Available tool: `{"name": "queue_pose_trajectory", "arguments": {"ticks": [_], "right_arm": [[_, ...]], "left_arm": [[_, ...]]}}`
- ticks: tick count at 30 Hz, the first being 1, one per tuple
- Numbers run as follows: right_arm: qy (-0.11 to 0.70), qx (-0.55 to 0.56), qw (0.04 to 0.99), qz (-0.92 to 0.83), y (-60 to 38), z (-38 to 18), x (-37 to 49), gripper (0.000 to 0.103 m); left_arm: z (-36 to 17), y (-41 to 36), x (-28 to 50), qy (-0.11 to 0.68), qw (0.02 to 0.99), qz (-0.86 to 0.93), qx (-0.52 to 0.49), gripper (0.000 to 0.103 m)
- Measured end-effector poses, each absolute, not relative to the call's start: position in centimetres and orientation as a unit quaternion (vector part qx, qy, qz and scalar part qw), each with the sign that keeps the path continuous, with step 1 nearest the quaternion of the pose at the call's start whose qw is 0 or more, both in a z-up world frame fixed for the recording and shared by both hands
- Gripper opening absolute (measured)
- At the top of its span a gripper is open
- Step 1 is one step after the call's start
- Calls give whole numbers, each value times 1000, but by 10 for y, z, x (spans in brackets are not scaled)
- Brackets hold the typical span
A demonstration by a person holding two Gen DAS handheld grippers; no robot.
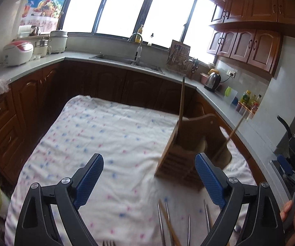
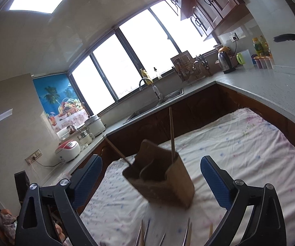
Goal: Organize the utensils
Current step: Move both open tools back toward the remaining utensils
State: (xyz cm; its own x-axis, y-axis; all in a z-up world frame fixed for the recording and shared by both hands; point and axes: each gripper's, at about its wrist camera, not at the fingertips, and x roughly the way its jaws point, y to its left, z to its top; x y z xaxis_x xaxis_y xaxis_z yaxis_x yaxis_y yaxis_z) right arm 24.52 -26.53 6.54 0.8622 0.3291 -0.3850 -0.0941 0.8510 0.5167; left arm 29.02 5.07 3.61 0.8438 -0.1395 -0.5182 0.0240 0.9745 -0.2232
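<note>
A wooden utensil holder [image 1: 190,155] stands on the cloth-covered table [image 1: 106,135], with two chopsticks [image 1: 181,110] leaning out of it. In the right wrist view the same holder [image 2: 163,176] stands ahead, between the fingers' lines but beyond them. My left gripper [image 1: 149,176] is open and empty, just left of and nearer than the holder. My right gripper [image 2: 151,178] is open and empty too. Several metal and wooden utensils [image 1: 174,223] lie on the cloth below the fingers, and the same utensils [image 2: 163,233] show in the right wrist view.
Brown cabinets and a grey counter [image 1: 229,110] wrap around the table. A sink [image 1: 126,61], rice cookers [image 1: 18,53], a kettle [image 1: 213,81] and bottles [image 1: 250,101] stand on it. A person's hand [image 1: 293,221] holds the other gripper at the right edge.
</note>
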Motion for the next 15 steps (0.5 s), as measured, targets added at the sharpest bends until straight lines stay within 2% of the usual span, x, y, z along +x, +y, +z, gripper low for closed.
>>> {"name": "queue_pose_trajectory", "arguments": {"ticks": [15], "right_arm": [[280, 216, 931, 88, -268, 45, 163, 98]], "left_arm": [[36, 54, 207, 306, 943, -53, -120, 91]]}}
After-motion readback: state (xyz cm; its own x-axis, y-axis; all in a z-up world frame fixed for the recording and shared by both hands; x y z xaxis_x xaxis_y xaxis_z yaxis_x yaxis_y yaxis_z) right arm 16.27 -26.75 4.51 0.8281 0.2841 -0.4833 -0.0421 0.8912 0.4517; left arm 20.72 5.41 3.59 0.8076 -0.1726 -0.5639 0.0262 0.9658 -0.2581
